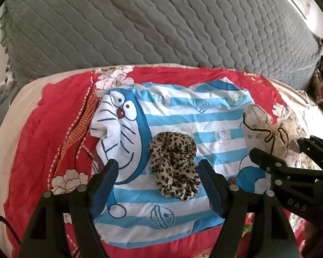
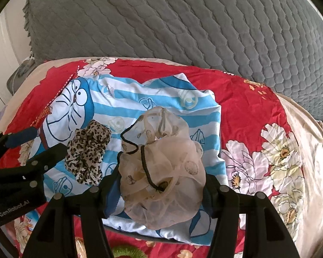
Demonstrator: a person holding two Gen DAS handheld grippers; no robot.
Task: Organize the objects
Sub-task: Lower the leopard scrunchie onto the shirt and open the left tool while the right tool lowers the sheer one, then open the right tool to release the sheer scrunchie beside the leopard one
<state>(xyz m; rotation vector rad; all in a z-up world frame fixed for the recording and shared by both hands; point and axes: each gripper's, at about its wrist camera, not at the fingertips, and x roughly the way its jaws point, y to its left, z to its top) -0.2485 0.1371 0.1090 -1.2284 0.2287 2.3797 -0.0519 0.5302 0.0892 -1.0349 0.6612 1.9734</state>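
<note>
Item one: leopard-print scrunchie, lying loose on the blue-striped cartoon cloth, near centre. My left gripper hangs over it, jaws spread wide to either side, pads clear of the fabric. Item two: sheer beige scrunchie, to the right, pinched between the fingers of my right gripper. Underlay: red floral sheet; grey quilted cover at the far side.
</note>
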